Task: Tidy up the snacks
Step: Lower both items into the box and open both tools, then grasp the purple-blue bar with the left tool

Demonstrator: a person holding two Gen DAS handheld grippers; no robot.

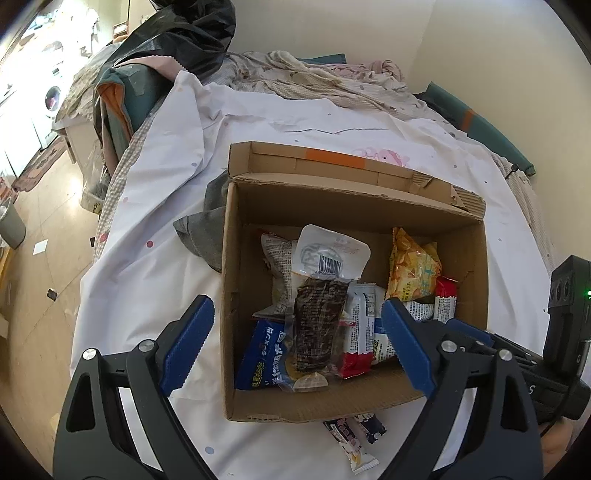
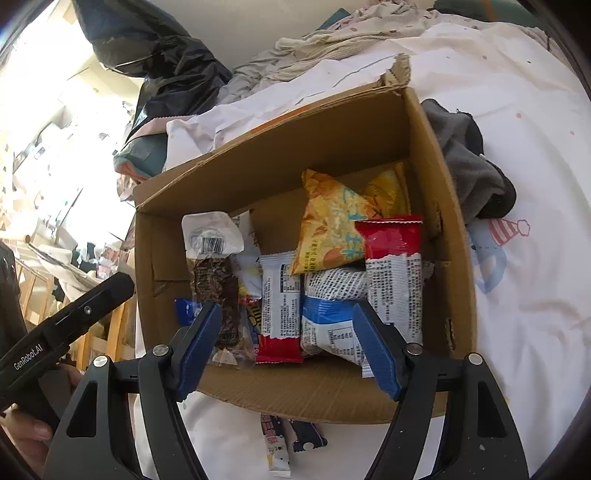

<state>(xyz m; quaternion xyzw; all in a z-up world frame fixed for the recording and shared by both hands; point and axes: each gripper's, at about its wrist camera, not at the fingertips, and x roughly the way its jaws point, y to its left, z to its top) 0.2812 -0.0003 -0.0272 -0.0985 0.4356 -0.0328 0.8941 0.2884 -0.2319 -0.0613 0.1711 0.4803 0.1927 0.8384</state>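
Note:
An open cardboard box (image 1: 476,258) sits on a white bed sheet and holds several snack packets. Among them are a clear packet of dark snack (image 1: 317,325), a yellow chip bag (image 1: 413,269), a blue packet (image 1: 262,354) and a red-and-white packet (image 2: 395,273). The box also shows in the right wrist view (image 2: 332,140). My left gripper (image 1: 295,347) is open and empty, above the box's near edge. My right gripper (image 2: 291,350) is open and empty, over the near side of the box. Two small packets (image 1: 354,443) lie on the sheet in front of the box, also in the right wrist view (image 2: 277,446).
A grey cloth (image 1: 207,229) lies beside the box. Crumpled bedding (image 1: 317,81) and a black plastic bag (image 1: 177,33) are at the far end of the bed. The floor (image 1: 44,258) lies to the left. The right gripper's body (image 1: 565,332) shows at the right edge.

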